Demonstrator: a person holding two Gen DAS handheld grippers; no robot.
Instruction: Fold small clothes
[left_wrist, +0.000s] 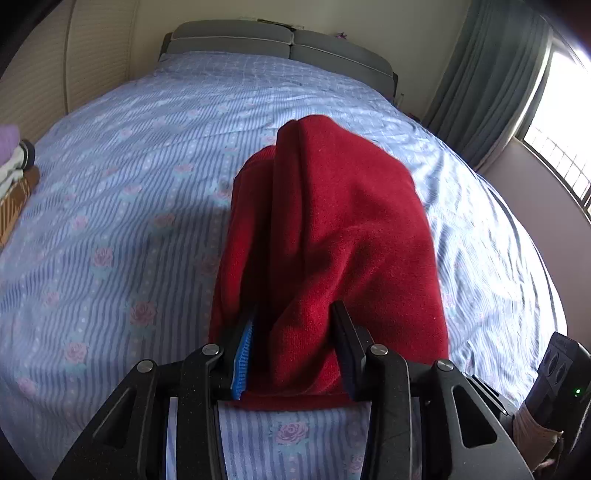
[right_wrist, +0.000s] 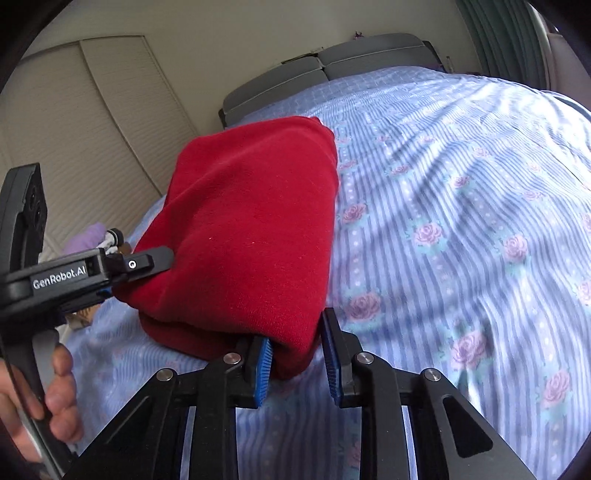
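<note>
Both your grippers pinch the near edge of a folded red garment (left_wrist: 325, 236) on the bed (left_wrist: 129, 221).

The thick bundle could spring apart or slide crooked if one corner slips. Your left gripper (left_wrist: 295, 350) is partly closed, its pads bunching cloth between them. Your right gripper (right_wrist: 295, 354) is narrower: one pad touches the corner tucked between them, the other stands apart.

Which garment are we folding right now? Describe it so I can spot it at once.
Start from the big bed with the blue striped, rose-printed sheet. Near its front edge lies a folded red knit garment, its near edge between the jaws of both grippers. It is the only solid red item; the other clothes are piled at the bed's far left side.
</note>
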